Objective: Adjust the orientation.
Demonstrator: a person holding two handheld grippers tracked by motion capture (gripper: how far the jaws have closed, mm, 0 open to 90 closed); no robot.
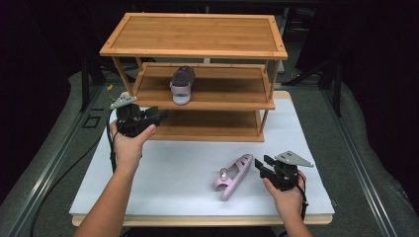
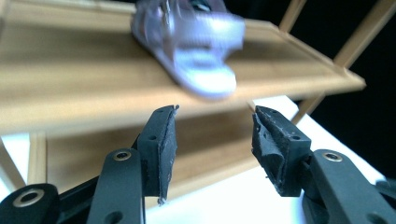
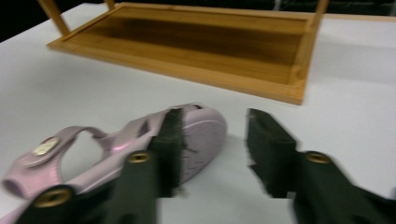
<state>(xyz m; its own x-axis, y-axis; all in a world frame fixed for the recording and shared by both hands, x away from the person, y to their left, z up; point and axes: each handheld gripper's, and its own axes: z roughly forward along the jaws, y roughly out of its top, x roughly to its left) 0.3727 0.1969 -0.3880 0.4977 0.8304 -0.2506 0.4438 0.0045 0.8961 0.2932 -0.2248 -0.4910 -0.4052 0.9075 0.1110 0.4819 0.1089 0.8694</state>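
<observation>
Pink sandal [image 1: 233, 176] at 9 o'clock of right gripper [image 1: 262, 165], jaws spread, could be nudged off-line if closed off-centre; left gripper [image 1: 159, 115] jaws spread, empty.

A white table top [image 1: 296, 128] with a pale wooden edge is sitting on a grey carpeted floor [image 1: 59, 133], which is showing on both sides. Metal rails [image 1: 44, 173] are running along the floor beside the table. Beyond, the room is lying in deep darkness, with black stand legs [image 1: 309, 74] showing faintly at the back right. Light is falling from above onto the table.
</observation>
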